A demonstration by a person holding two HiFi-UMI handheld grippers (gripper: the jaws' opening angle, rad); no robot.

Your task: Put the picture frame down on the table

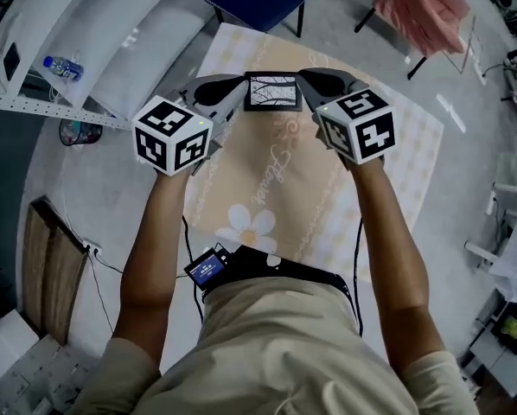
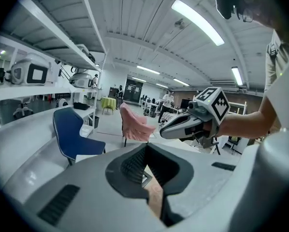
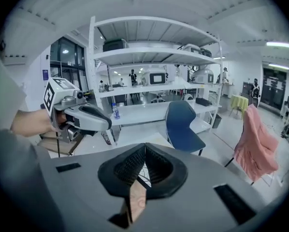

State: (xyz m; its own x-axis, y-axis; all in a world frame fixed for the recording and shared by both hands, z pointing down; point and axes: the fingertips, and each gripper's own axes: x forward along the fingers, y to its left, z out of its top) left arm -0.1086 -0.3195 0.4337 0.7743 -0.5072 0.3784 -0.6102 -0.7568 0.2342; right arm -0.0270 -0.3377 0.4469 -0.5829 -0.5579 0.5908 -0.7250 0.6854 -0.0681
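I have the picture frame [image 1: 273,92] up in the air between my two hands, over the far part of the tabletop [image 1: 388,171], near its far edge. Its picture faces up toward me. The left gripper [image 1: 239,93] has its jaws pressed together on the frame's left edge, and the left gripper view shows a corner of the frame [image 2: 145,177] caught between the ribbed pads. The right gripper [image 1: 307,83] pinches the right edge the same way. Neither gripper holds anything else.

As I judge it, the step in hand is the lowering. To do it well I would bring both hands down together at one pace, so the frame stays level from side to side and neither edge twists in its pinch. I would aim for the open middle of the beige cloth [image 1: 267,180] rather than the far edge, where a slip could send it to the floor. Each grip is only a thin bite on a rim, so I would go slowly. I would let the back of the frame meet the cloth fully before spreading either pair of jaws, then release both sides together.
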